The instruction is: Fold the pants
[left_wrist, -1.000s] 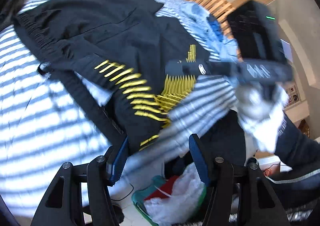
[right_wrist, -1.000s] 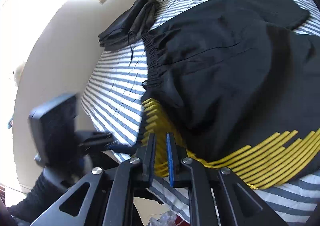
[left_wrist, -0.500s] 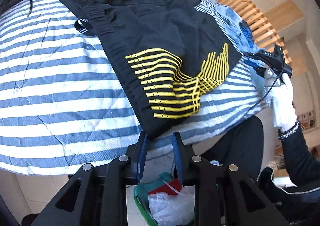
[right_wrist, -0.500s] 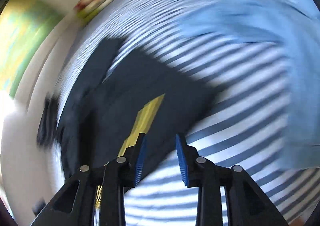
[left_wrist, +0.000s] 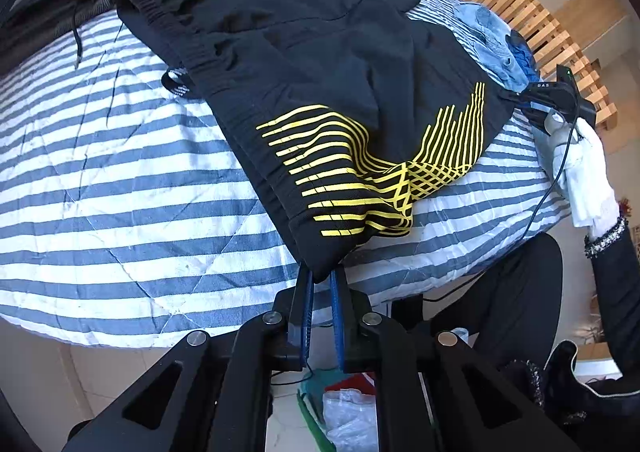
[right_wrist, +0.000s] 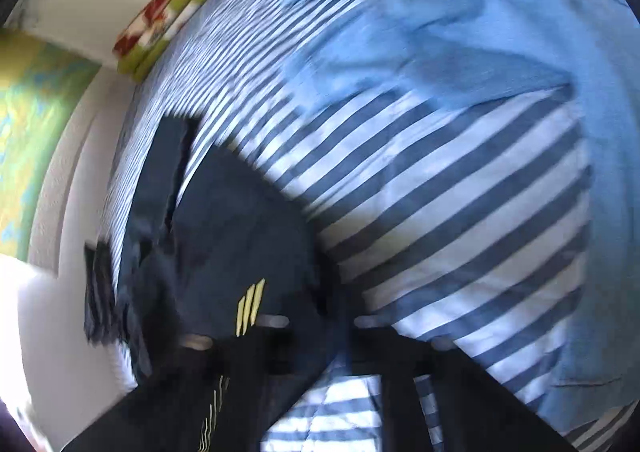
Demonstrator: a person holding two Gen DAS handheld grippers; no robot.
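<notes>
Both grippers have just been closing, and the right gripper (left_wrist: 520,97) has swung from the near hem out to the far corner of the black pants (left_wrist: 320,64). The left gripper (left_wrist: 320,278) now pinches the nearest hem corner between its blue pads. The right one also looks clamped on dark cloth at its corner (its own view is smeared, so the pads themselves are unclear). The pants lie spread on the striped bed (left_wrist: 120,188), waistband away from the person, yellow-lined hems toward them. Thin, limp, light fabric, I judge: it will sag and wrinkle when lifted. Corners and hem seams, where the layers are thicker, give the surest hold.
</notes>
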